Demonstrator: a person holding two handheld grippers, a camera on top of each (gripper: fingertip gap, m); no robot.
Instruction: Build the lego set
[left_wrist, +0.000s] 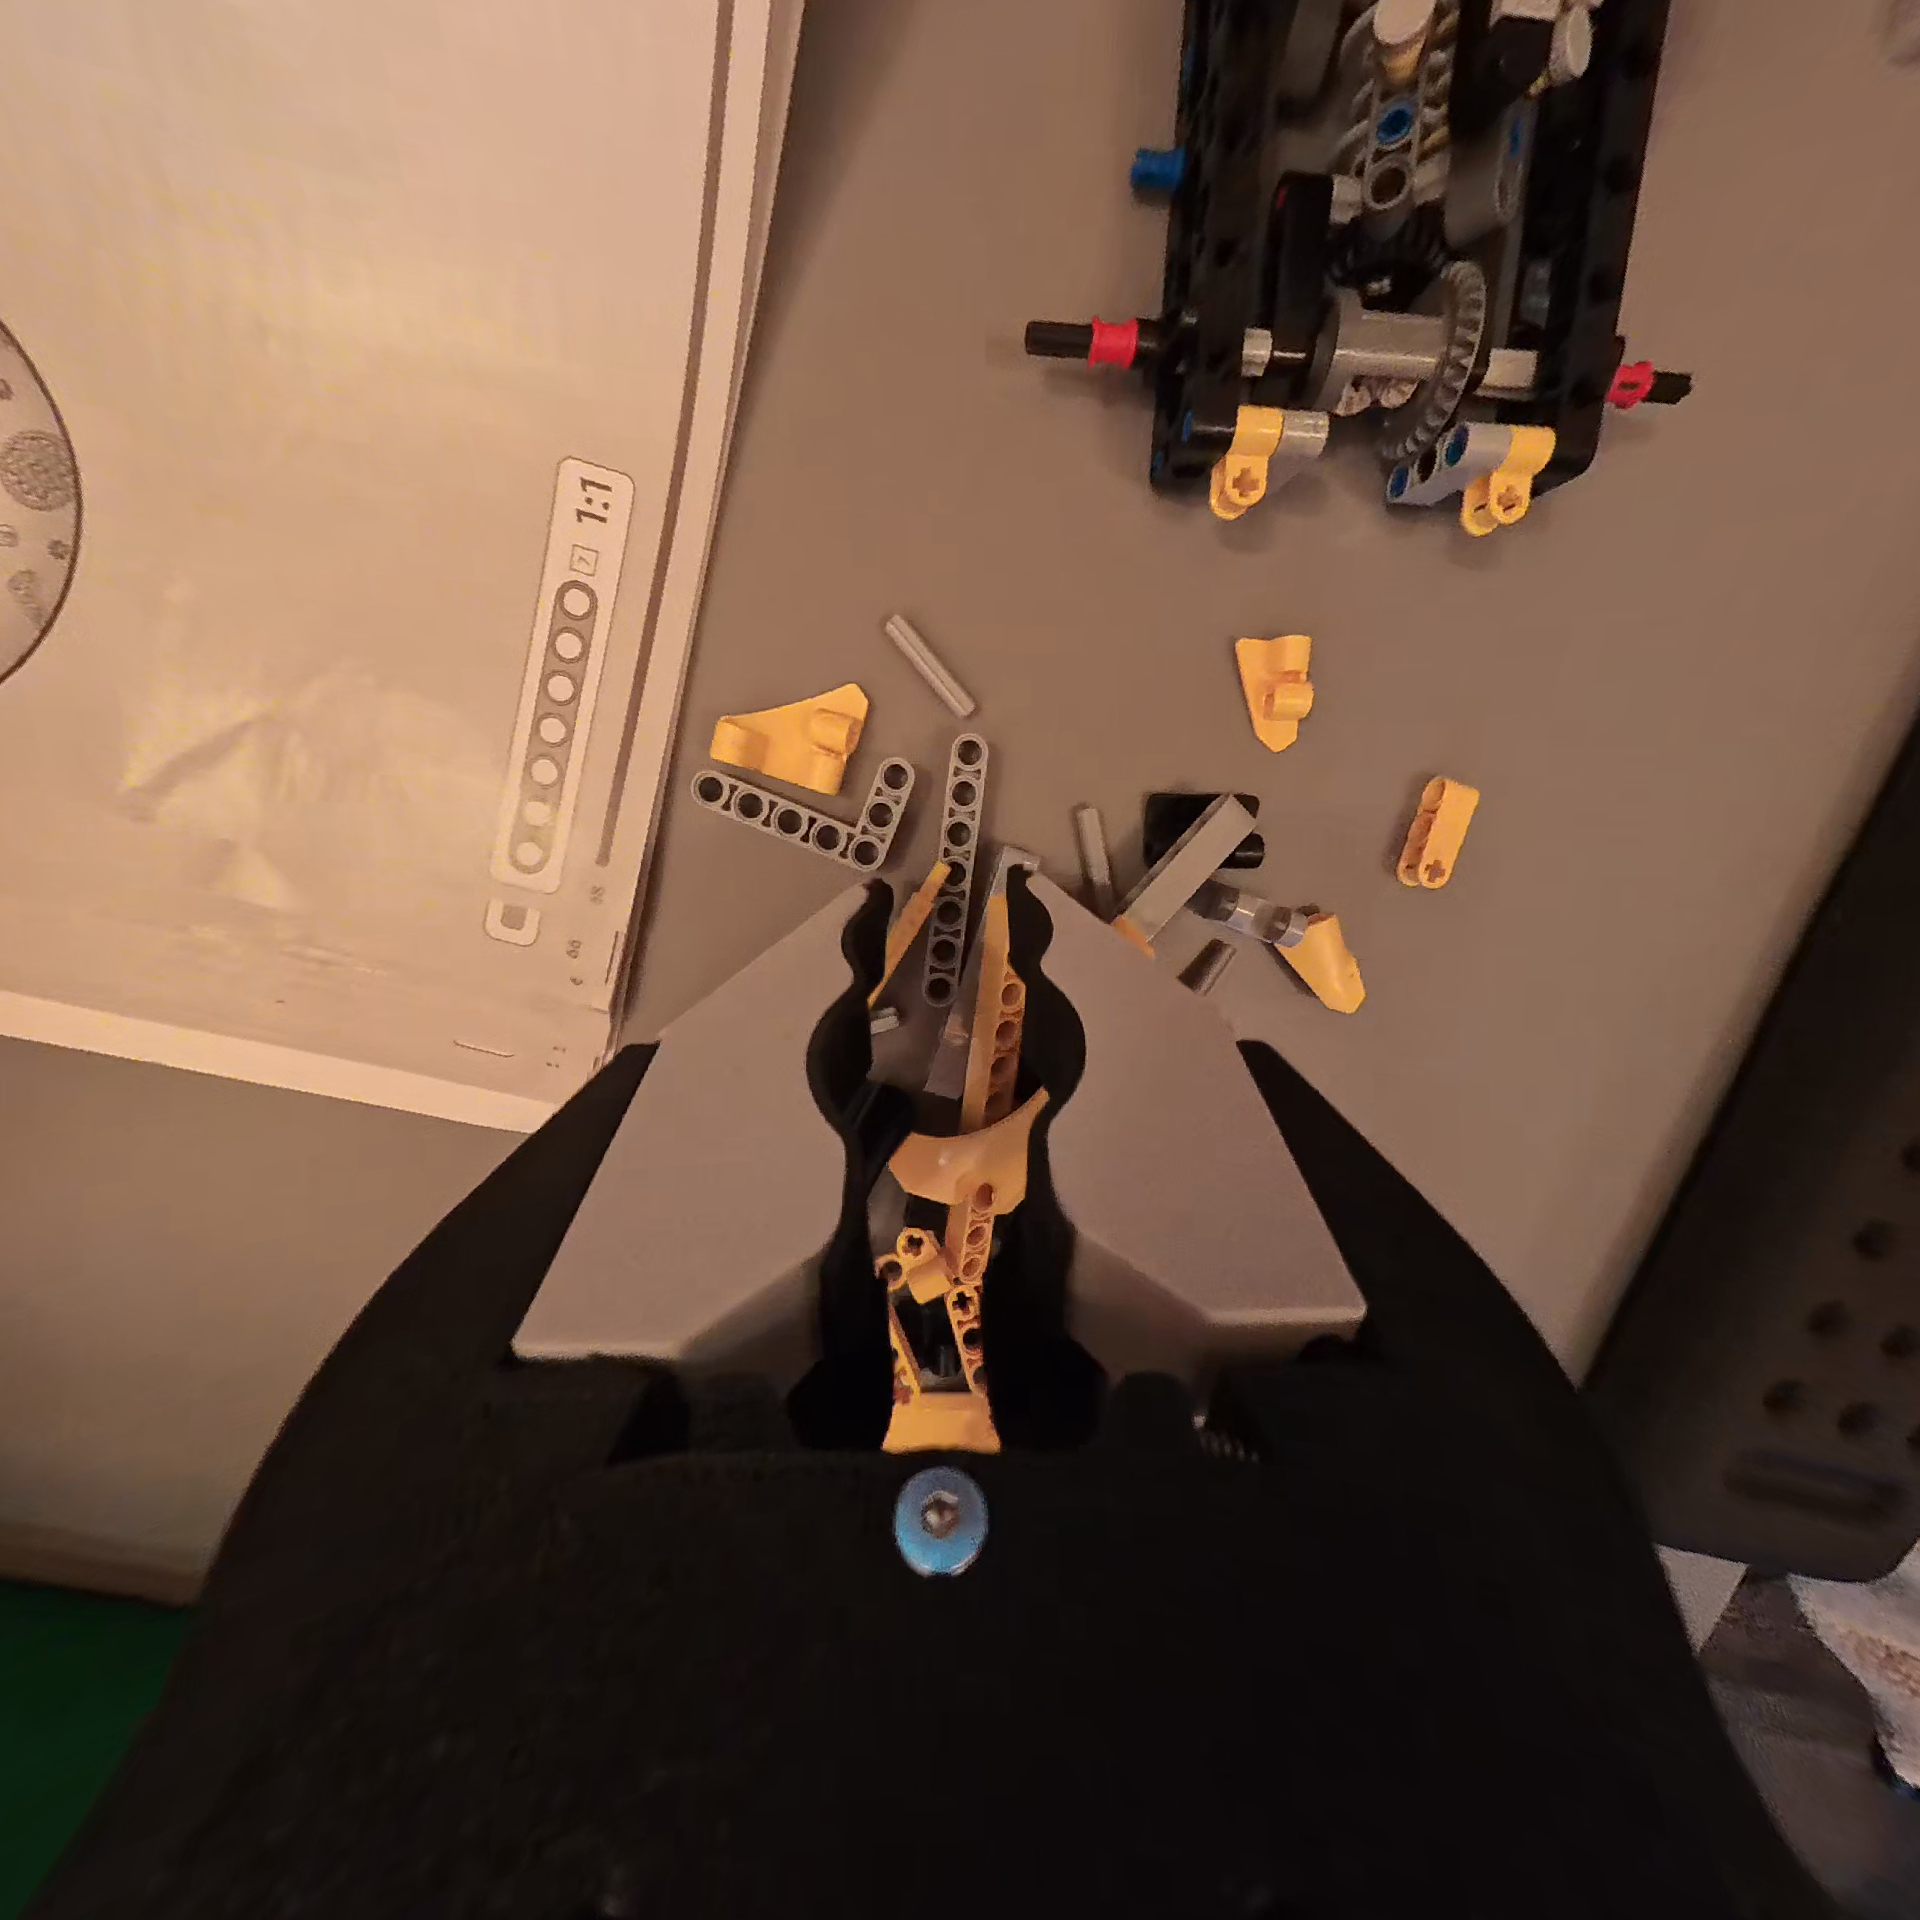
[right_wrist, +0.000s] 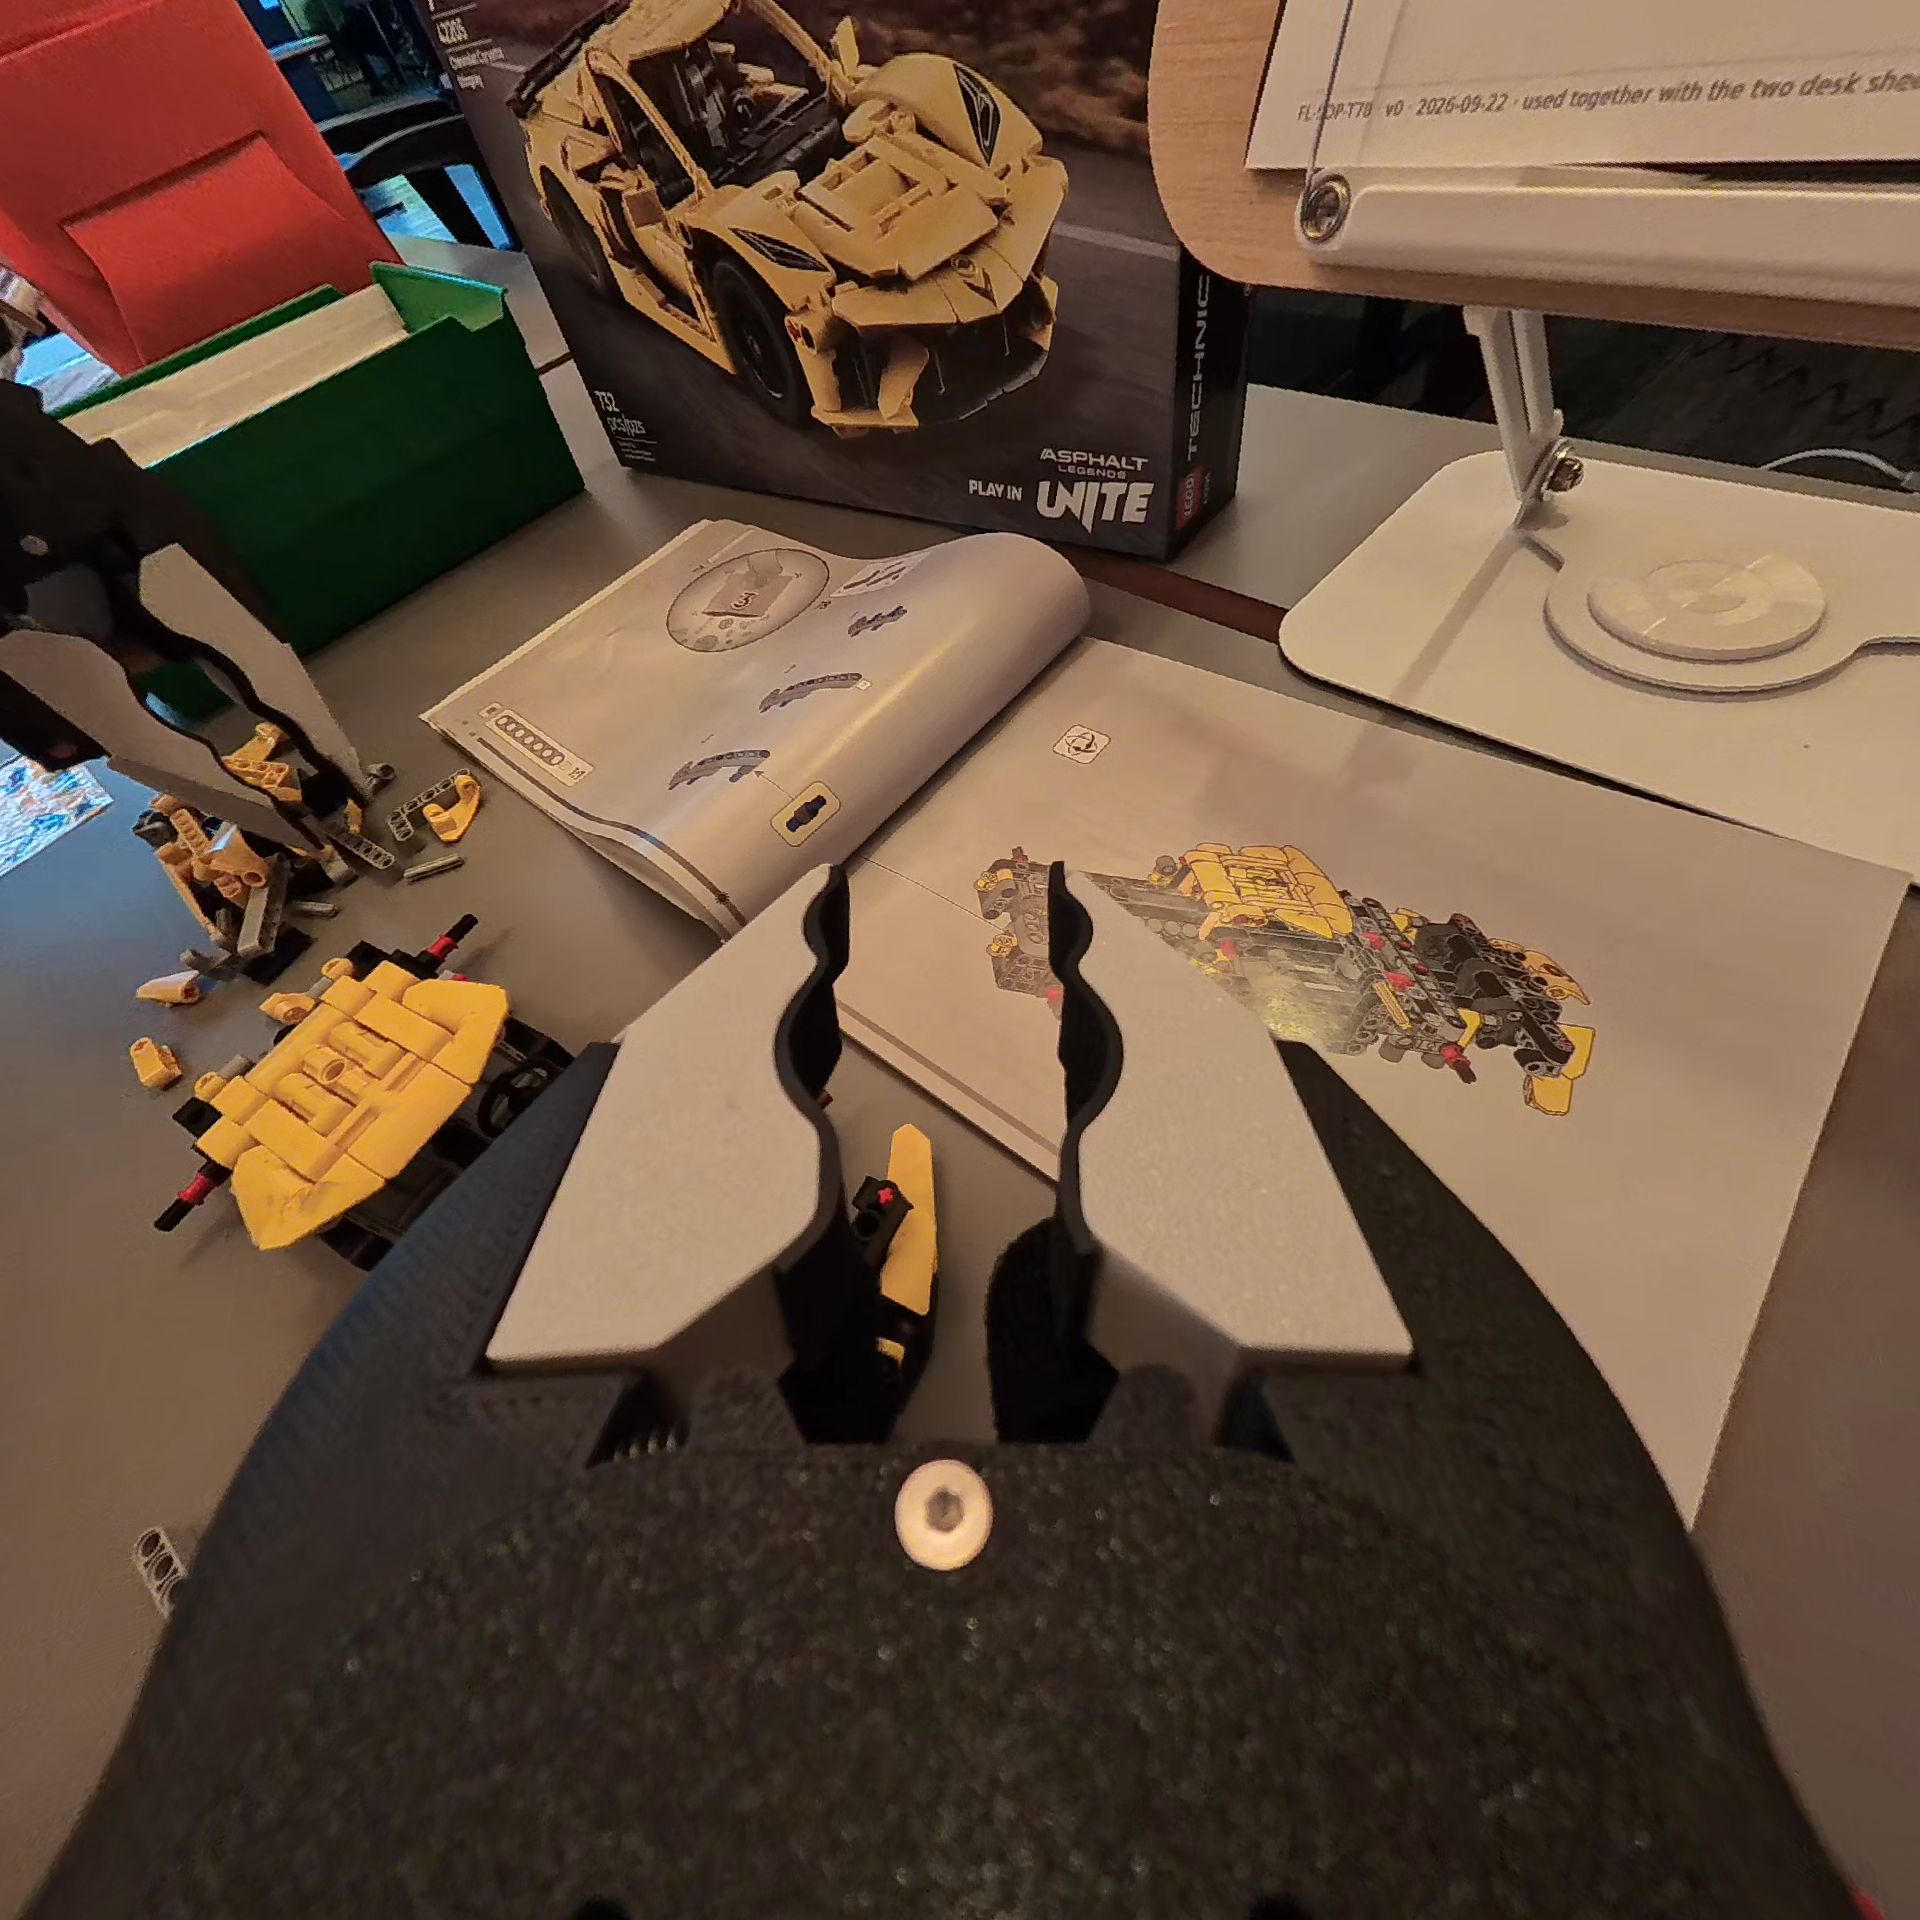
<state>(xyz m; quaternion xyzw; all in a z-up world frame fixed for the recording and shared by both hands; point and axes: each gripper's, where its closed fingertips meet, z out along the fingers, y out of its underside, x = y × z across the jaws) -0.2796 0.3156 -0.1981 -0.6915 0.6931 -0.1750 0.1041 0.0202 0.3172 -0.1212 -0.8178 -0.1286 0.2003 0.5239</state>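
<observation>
My left gripper (left_wrist: 951, 888) points down at a pile of loose parts: a grey straight beam (left_wrist: 956, 862), a grey L-shaped beam (left_wrist: 800, 826), yellow panels (left_wrist: 795, 732) and a yellow beam (left_wrist: 1003, 1018). Its jaws stand narrowly apart, with the beams lying in the gap. It also shows in the right wrist view (right_wrist: 338, 805), over the pile. A black frame with gears and red-bushed axles (left_wrist: 1392, 312) lies beyond. My right gripper (right_wrist: 945, 904) is open and empty above a printed sheet (right_wrist: 1351, 966). A yellow-topped model (right_wrist: 353, 1091) lies to its left.
The open instruction booklet (right_wrist: 769, 686) lies mid-table, also in the left wrist view (left_wrist: 364, 520). The set's box (right_wrist: 852, 260) stands behind, a green bin (right_wrist: 343, 447) at back left, a white stand's base (right_wrist: 1579, 613) at right. A yellow-and-black part (right_wrist: 904, 1226) lies under my right gripper. Tip to tip, the grippers are about 30 cm apart.
</observation>
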